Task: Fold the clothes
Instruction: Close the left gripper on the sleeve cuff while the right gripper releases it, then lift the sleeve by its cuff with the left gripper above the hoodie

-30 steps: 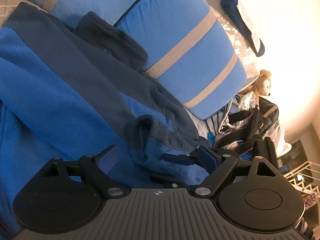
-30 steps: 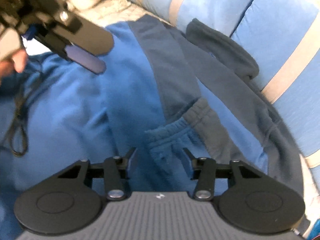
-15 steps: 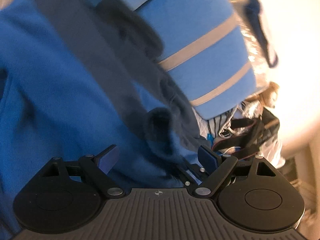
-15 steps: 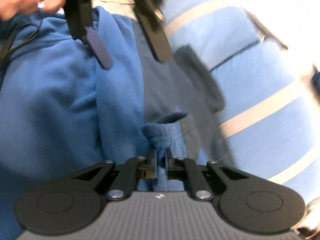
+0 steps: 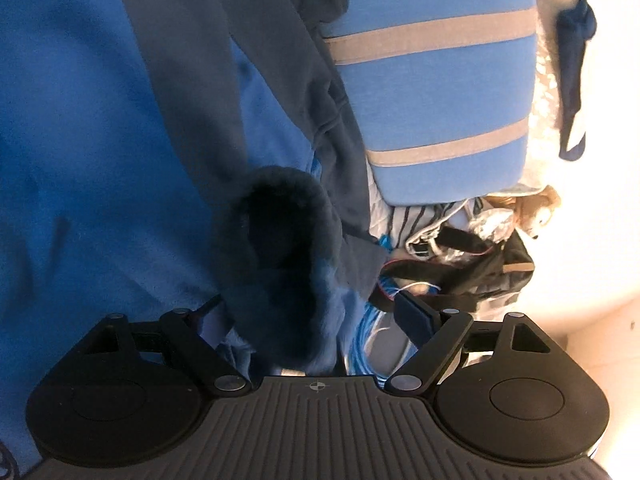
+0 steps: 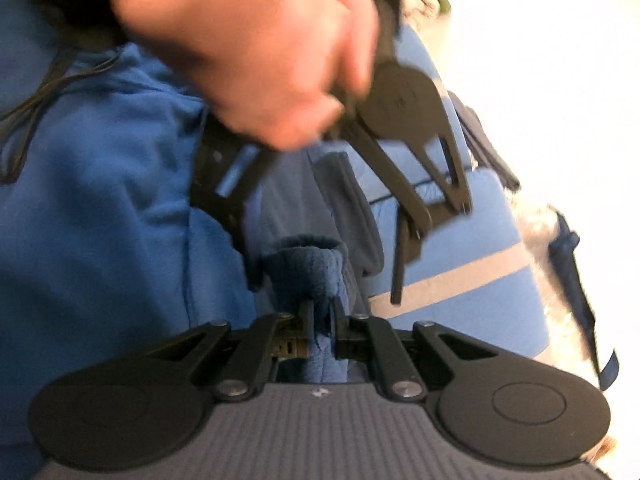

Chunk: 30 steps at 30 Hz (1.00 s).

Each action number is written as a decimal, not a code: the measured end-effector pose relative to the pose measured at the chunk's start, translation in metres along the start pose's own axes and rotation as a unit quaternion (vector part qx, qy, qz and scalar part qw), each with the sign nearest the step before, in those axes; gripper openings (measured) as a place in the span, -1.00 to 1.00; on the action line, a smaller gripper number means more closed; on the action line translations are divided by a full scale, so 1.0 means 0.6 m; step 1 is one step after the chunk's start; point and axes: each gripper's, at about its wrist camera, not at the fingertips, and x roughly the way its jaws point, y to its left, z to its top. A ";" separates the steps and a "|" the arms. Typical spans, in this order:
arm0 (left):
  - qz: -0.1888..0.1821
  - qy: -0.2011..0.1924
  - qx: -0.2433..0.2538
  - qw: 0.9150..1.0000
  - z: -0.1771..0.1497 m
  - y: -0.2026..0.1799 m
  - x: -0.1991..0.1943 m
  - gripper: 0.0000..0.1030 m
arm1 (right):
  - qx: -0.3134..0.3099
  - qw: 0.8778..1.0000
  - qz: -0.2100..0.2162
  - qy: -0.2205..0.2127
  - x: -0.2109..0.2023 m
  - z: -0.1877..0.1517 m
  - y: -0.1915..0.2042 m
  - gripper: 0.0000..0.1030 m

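Note:
A blue fleece hoodie (image 5: 88,140) with dark grey panels lies spread over the bed. Its sleeve cuff (image 6: 308,264) stands up, and my right gripper (image 6: 320,312) is shut on it, the fabric pinched between the pads. In the left wrist view the same cuff (image 5: 280,240) sits between the jaws of my left gripper (image 5: 316,320), which are closing. Its left pad brushes the fleece and its right pad stands apart. In the right wrist view a hand (image 6: 248,48) holds the left gripper over the cuff, its fingers (image 6: 404,248) straddling it.
Blue pillows with grey stripes (image 5: 432,80) lie just beyond the hoodie. Past them are a plush toy (image 5: 532,216), a black bag (image 5: 480,264) and blue cables (image 5: 372,332). The hoodie's dark drawstring (image 6: 24,112) trails at the left.
My right gripper shut on the sleeve cuff and carried it sideways. The left gripper rolled and came down over the cuff, which now stands between its jaws.

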 end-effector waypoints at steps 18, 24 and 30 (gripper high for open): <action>0.022 -0.018 0.060 0.998 -0.005 -0.042 -0.032 -0.75 | -0.004 1.000 -0.017 -0.013 -0.005 -0.006 -0.009 -0.34; -0.014 -0.041 0.080 0.996 -0.003 -0.081 -0.069 -0.76 | 0.081 0.996 -0.043 0.013 0.002 -0.035 -0.056 0.64; -0.042 -0.064 0.099 0.992 -0.002 -0.132 -0.107 -0.76 | 0.200 0.976 -0.053 0.061 0.023 -0.097 -0.100 0.83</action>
